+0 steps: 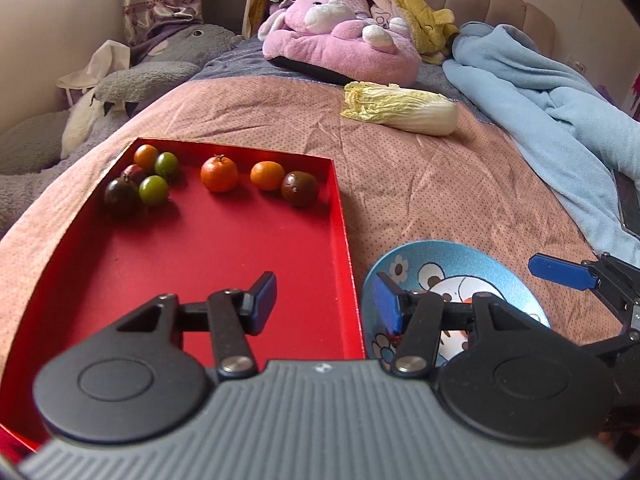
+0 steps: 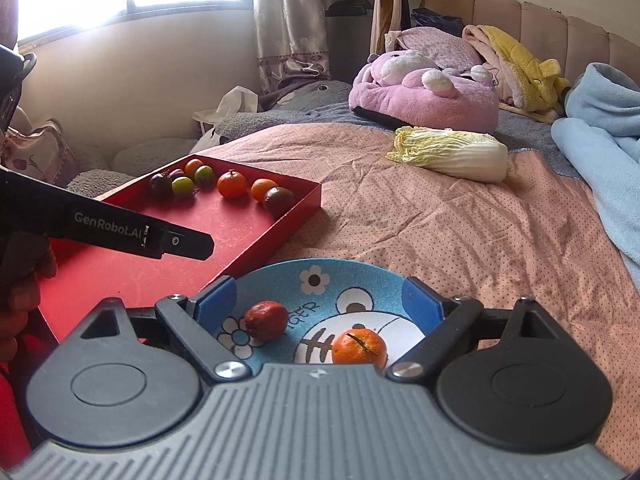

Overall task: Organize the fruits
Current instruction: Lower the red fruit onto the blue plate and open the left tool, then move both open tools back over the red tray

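Note:
A red tray (image 1: 224, 264) lies on the bed with several small fruits along its far end: an orange one (image 1: 219, 174), another orange one (image 1: 267, 176), a dark one (image 1: 299, 188), and a cluster of green, orange and dark ones (image 1: 153, 190) at the far left corner. A blue cartoon bowl (image 2: 320, 280) sits right of the tray and holds a dark red fruit (image 2: 266, 320) and an orange fruit (image 2: 359, 346). My left gripper (image 1: 326, 302) is open and empty over the tray's near right edge. My right gripper (image 2: 320, 300) is open and empty just above the bowl.
A napa cabbage (image 1: 400, 108) lies on the pink bedspread beyond the bowl. A pink plush (image 1: 340, 46), a yellow plush and a blue blanket (image 1: 552, 112) fill the far and right side. A grey plush (image 1: 152, 76) lies left of the bed.

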